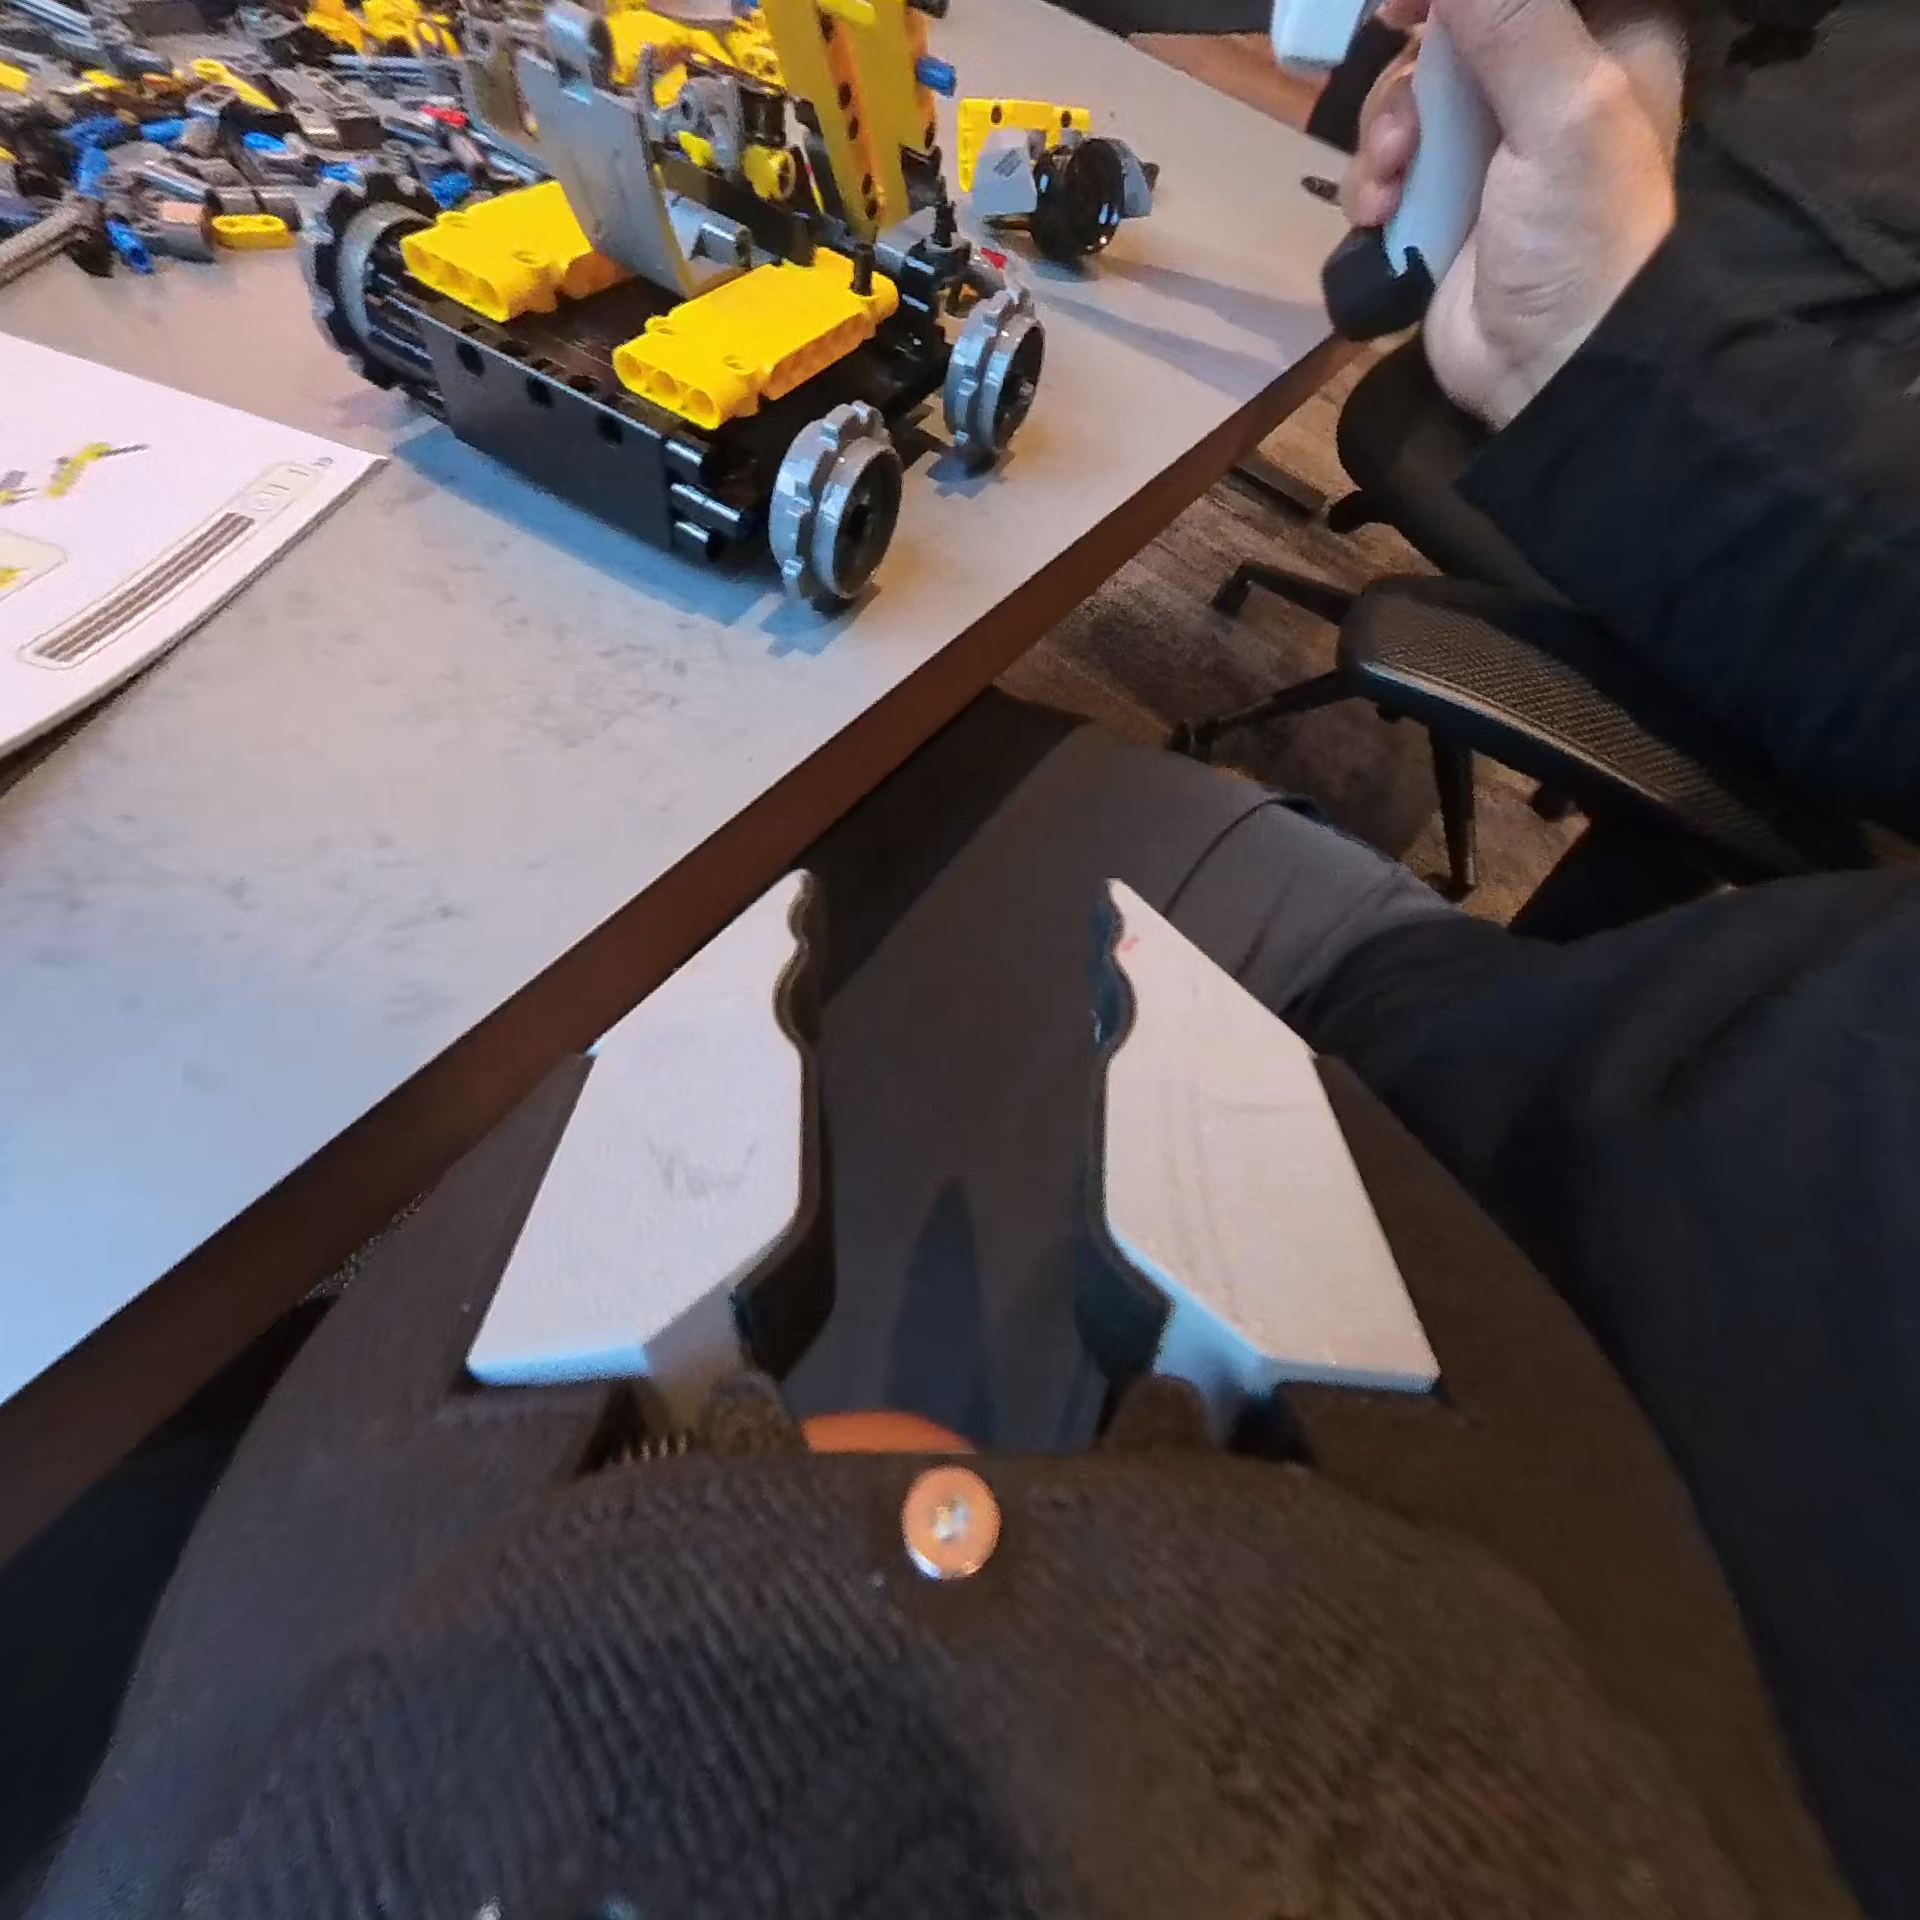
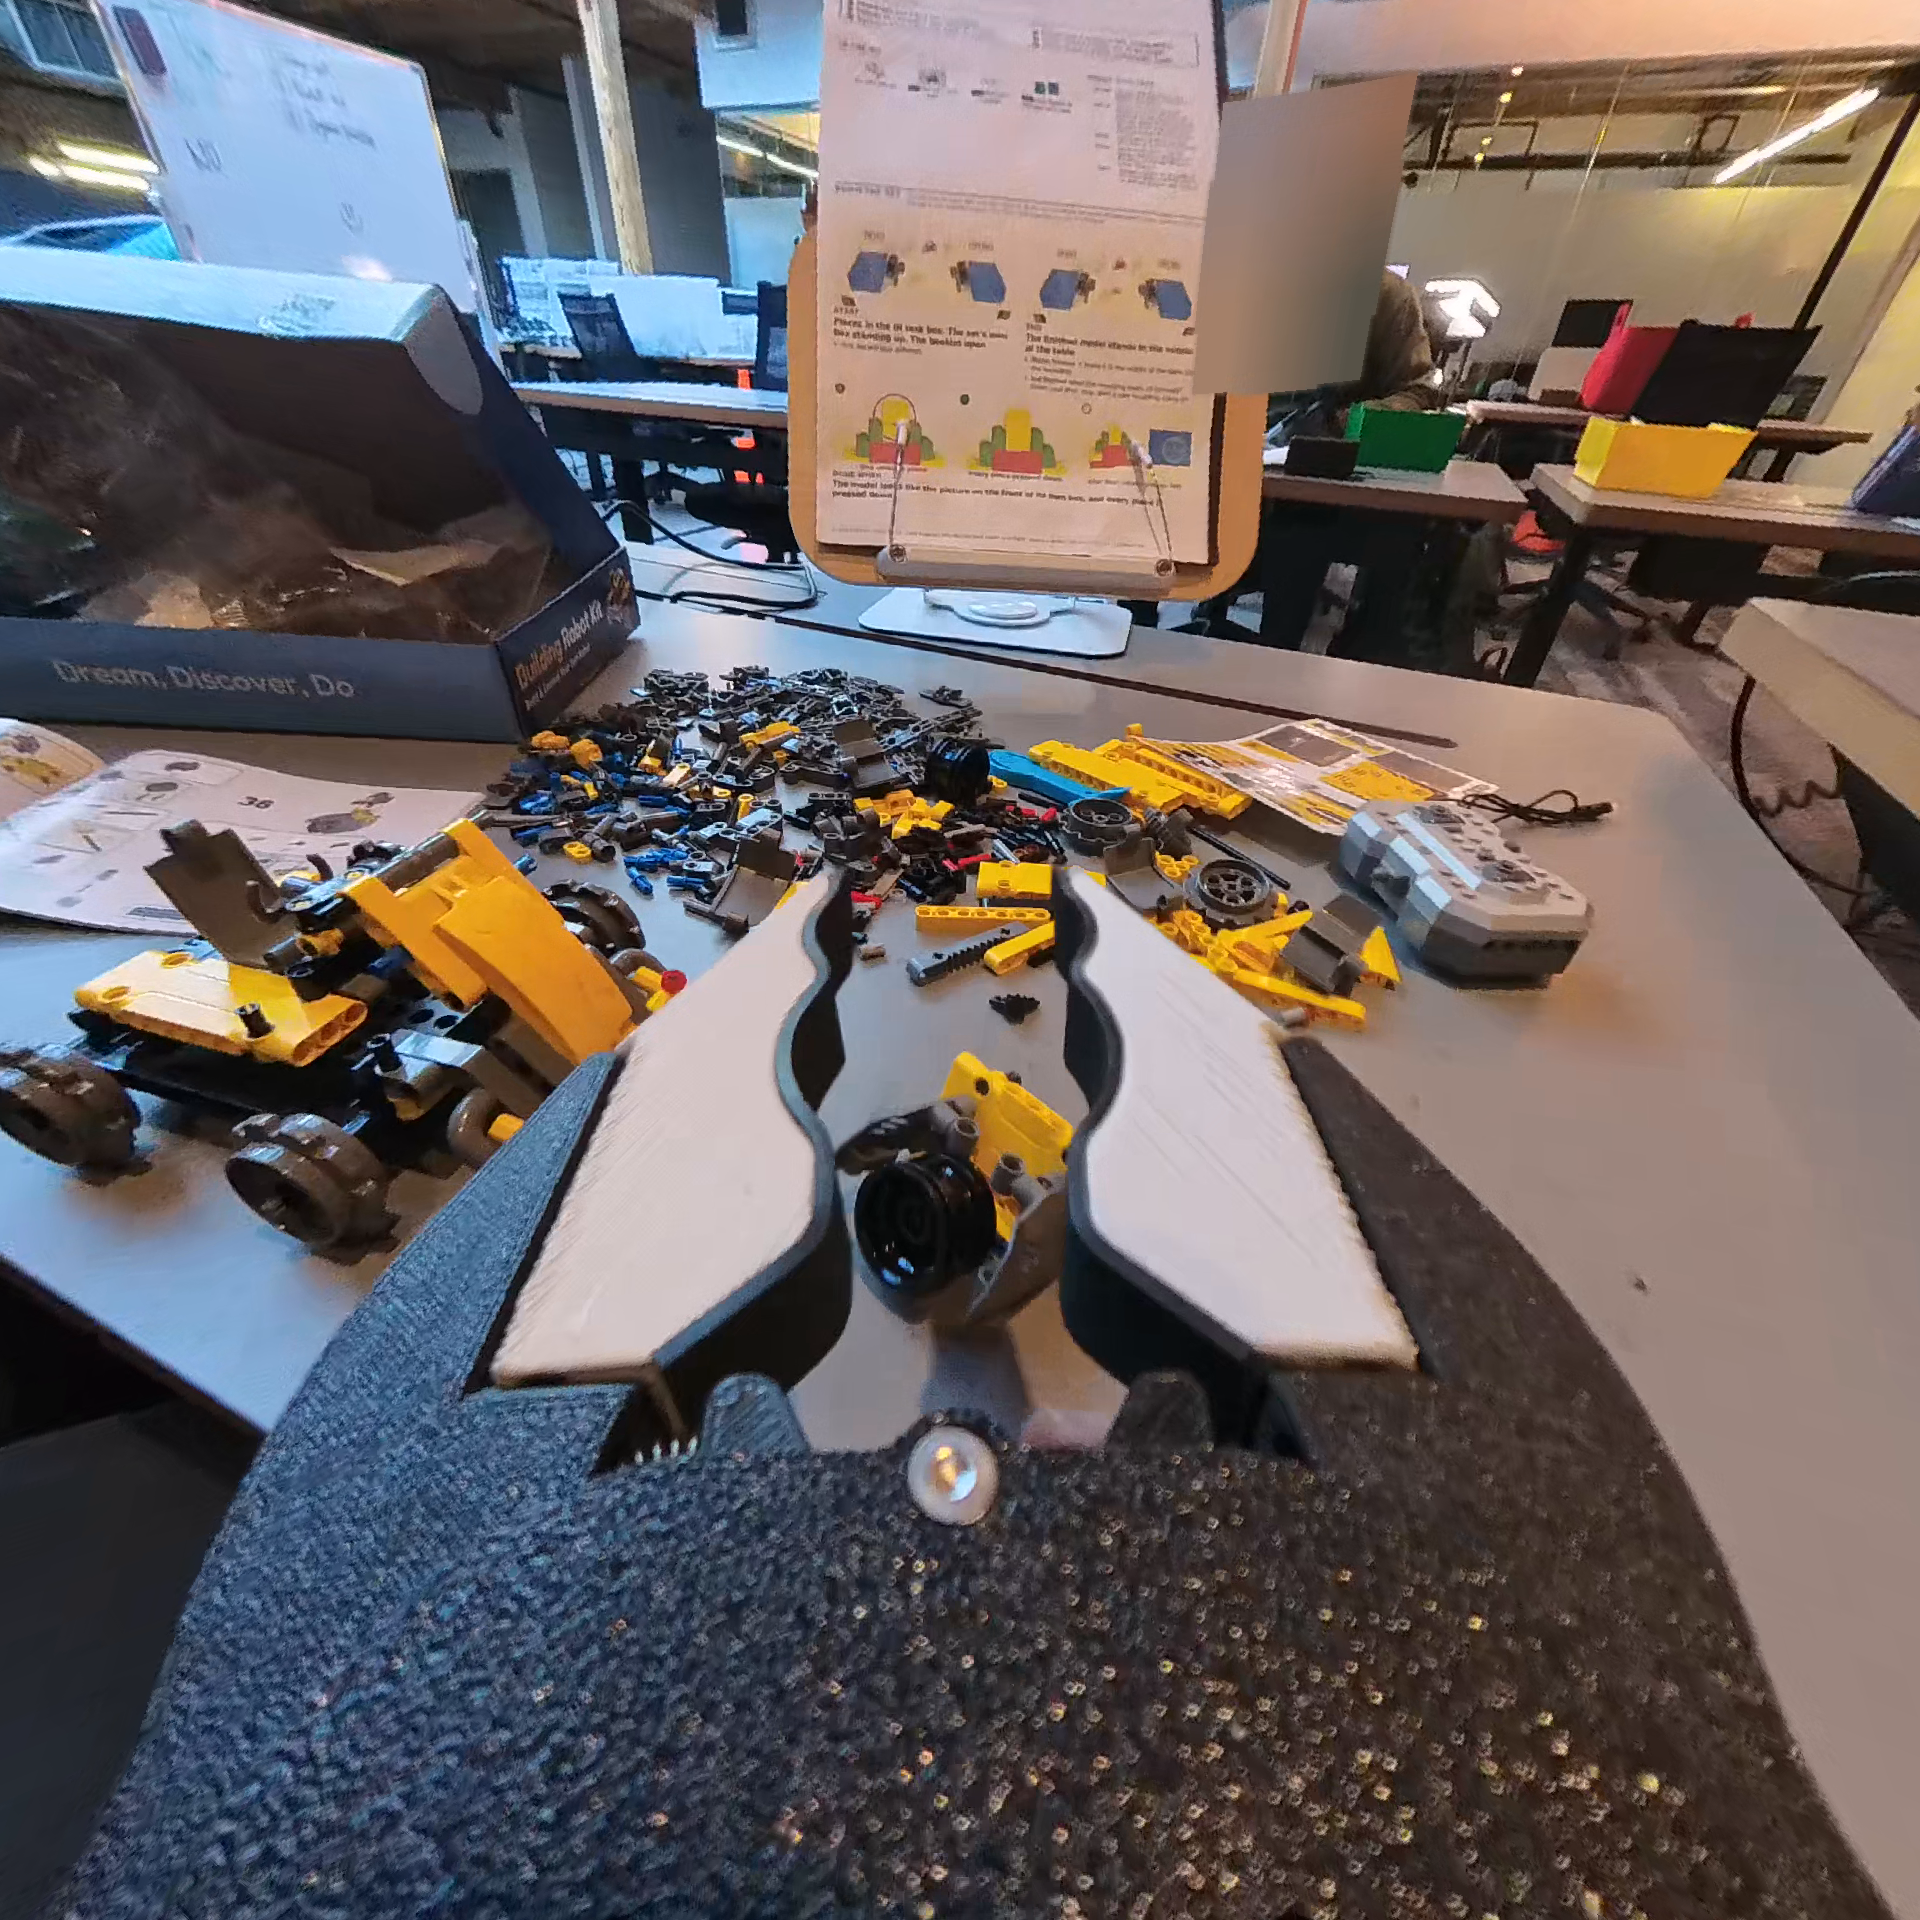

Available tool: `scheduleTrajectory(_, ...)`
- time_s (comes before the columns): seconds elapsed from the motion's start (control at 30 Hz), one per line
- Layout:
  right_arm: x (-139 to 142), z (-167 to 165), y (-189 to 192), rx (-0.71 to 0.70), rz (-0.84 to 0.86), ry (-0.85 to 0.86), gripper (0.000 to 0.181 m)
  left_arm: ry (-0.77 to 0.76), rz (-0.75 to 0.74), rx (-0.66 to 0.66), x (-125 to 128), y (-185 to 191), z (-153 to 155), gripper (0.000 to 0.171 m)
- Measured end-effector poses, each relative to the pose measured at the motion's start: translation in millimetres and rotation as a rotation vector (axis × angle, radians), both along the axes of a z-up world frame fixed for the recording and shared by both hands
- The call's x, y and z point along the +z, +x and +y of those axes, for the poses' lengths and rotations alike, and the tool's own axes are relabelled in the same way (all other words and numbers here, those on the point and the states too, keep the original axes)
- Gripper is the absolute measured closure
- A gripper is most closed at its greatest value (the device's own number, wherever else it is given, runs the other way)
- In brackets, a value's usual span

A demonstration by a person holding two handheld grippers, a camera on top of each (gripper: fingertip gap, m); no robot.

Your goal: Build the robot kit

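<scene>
Left wrist view: left gripper hangs off the near edge of the grey surface, over the seated person's lap; fingers spread, nothing between them, nothing touched. Nearest thing on the surface is the half-built yellow and black vehicle, standing on grey wheels close to the near edge, with a grey panel and a yellow beam rising from its top. An instruction booklet lies open toward the left edge. A hand grips the other tool's white handle beyond the right corner.

Right wrist view: right gripper is held low over the near edge, pointing toward the far edge. Fingers spread; a small sub-assembly, black wheel with yellow and grey pieces, sits on the surface between them. Whether either finger touches it I cannot tell.

Judgement on progress: chassis and upper frame are together, so the build looks partly done. A large pile of loose parts remains mid-surface, unused. A grey battery unit lies toward the right edge, a kit box at the far left corner, and a stand with a printed sheet at the far edge
</scene>
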State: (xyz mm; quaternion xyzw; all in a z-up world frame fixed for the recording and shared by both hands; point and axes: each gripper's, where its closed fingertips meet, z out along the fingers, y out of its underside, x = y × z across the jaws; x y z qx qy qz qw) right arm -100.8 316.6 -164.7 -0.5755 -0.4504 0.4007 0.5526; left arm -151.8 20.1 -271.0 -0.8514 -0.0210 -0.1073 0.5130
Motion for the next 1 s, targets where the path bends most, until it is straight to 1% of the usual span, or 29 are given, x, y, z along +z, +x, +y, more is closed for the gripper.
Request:
scheduleTrajectory(0.1,6,-2,-13,0.000,0.016,0.037,0.144,0.028,0.013,0.008,6,-5,0,0.122)
scheduleTrajectory(0.23,15,-12,-28,0.015,0.064,0.065,0.146,0.036,0.017,-0.001,6,-10,7,0.121)
scheduleTrajectory(0.4,4,-29,-33,0.028,0.043,0.122,0.145,0.053,0.025,-0.030,6,-10,18,0.122)
scheduleTrajectory(0.47,5,-39,-27,0.020,0.049,0.162,0.144,0.093,0.036,-0.082,13,-2,26,0.122)
scheduleTrajectory(0.53,6,-52,-21,0.026,0.061,0.190,0.147,0.204,0.056,-0.177,35,17,33,0.123)
scheduleTrajectory(0.57,6,-58,-17,0.030,0.060,0.200,0.147,0.236,0.069,-0.211,41,25,36,0.125)
scheduleTrajectory(0.67,10,-68,-4,0.010,0.046,0.255,0.149,0.267,0.066,-0.308,48,46,42,0.125)
scheduleTrajectory(0.73,9,-67,6,-0.023,0.044,0.273,0.151,0.251,0.070,-0.345,44,53,45,0.123)
scheduleTrajectory(0.83,-4,-59,16,-0.047,0.007,0.227,0.160,0.230,0.068,-0.379,39,58,46,0.122)
scheduleTrajectory(0.93,-17,-41,25,-0.121,-0.045,0.164,0.157,0.218,0.081,-0.392,38,58,47,0.122)
scheduleTrajectory(1.0,-23,-36,28,-0.139,-0.048,0.124,0.155,0.207,0.085,-0.386,37,55,48,0.122)
